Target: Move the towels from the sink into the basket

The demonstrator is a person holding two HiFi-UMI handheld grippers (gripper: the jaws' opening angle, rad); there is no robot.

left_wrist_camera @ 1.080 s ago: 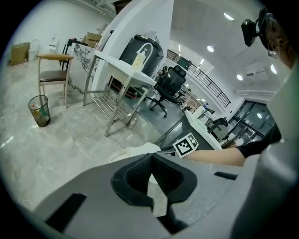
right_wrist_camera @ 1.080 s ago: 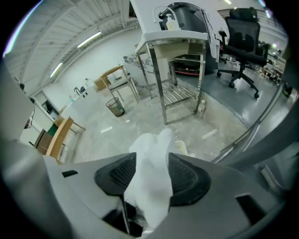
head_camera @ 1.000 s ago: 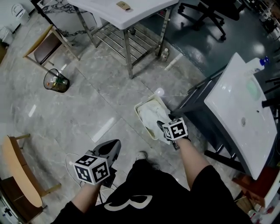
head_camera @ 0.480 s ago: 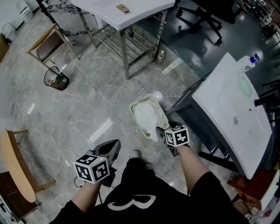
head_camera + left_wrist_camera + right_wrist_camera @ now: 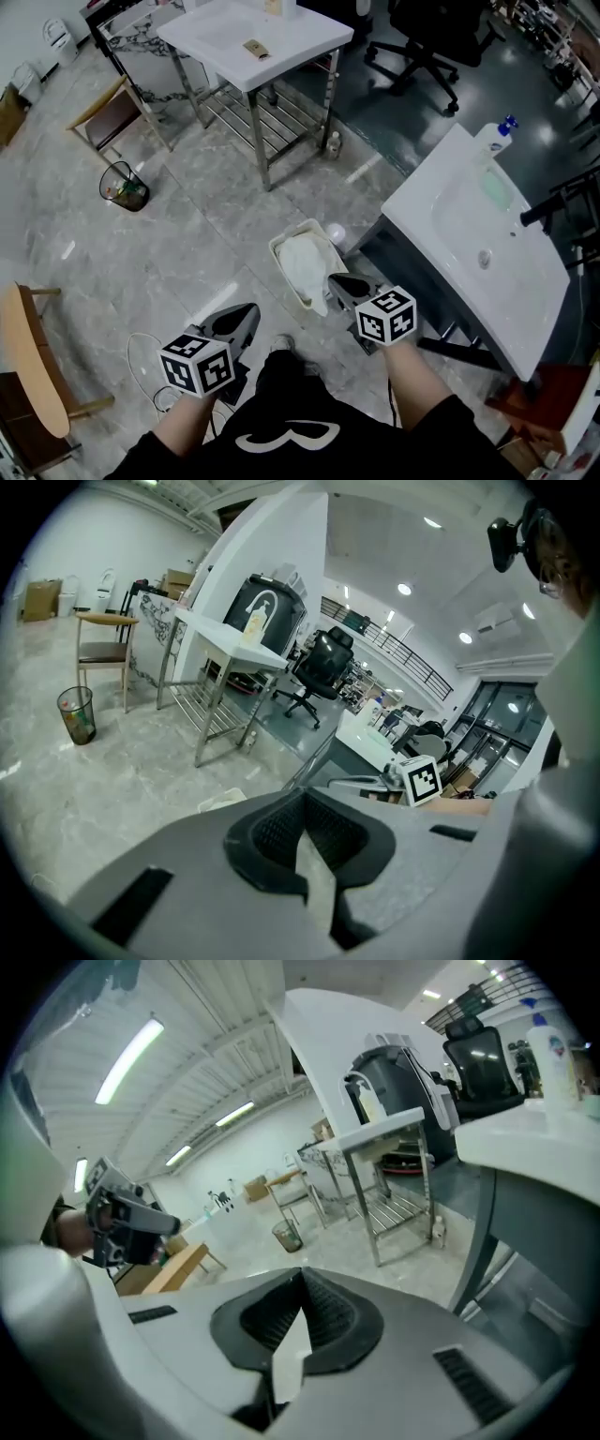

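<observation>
Black white-printed shirt (image 5: pixel 309 427); grey left hand-held gripper (image 5: pixel 246 311), right hand-held gripper (image 5: pixel 336 280), black-and-white marker cubes (image 5: pixel 196 364).

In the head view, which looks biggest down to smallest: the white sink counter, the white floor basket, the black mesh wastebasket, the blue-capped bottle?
1. White sink counter
2. White floor basket
3. Black mesh wastebasket
4. Blue-capped bottle, which is slimmer than the wastebasket but nearly as long.

The left tool (image 5: pixel 305 841) has its jaws pressed together with nothing between them; just beyond its grey body shows the white rim of the basket (image 5: pixel 220 802); farther back stands a white desk (image 5: pixel 230 639) on metal legs; a wire wastebasket (image 5: pixel 77 715) beside a wooden chair (image 5: pixel 103 649) at left; a marker cube (image 5: pixel 423 778) at right.
</observation>
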